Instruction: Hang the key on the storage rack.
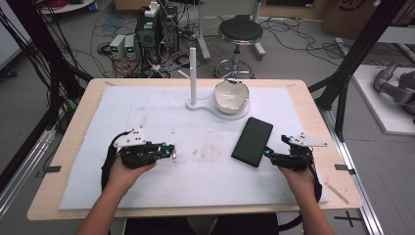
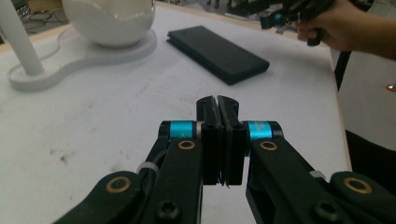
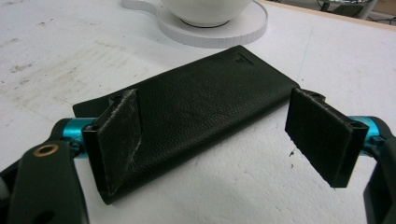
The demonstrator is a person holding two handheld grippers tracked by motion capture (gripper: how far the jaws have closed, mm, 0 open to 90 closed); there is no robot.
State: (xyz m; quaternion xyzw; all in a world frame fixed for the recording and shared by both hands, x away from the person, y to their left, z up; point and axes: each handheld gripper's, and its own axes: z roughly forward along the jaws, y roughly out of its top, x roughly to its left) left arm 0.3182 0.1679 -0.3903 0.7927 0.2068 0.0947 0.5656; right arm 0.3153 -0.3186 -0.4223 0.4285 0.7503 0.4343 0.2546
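Observation:
A flat black leather wallet (image 1: 252,141) lies on the white mat, right of centre; it also appears as the wallet (image 3: 196,100) and the wallet (image 2: 217,53). My right gripper (image 1: 266,152) is open just off the wallet's near right end; in the right gripper view the right gripper (image 3: 224,140) holds its pads wide, one over the wallet's near corner. My left gripper (image 1: 172,152) rests shut on the mat left of centre, with nothing between its pads (image 2: 217,119).
A white cracked-egg-shaped bowl (image 1: 231,95) sits on a white base (image 1: 205,106) with an upright post (image 1: 193,73) at the back centre. The mat (image 1: 161,112) covers a wooden table (image 1: 78,117). A stool (image 1: 240,32) and cables stand beyond the table.

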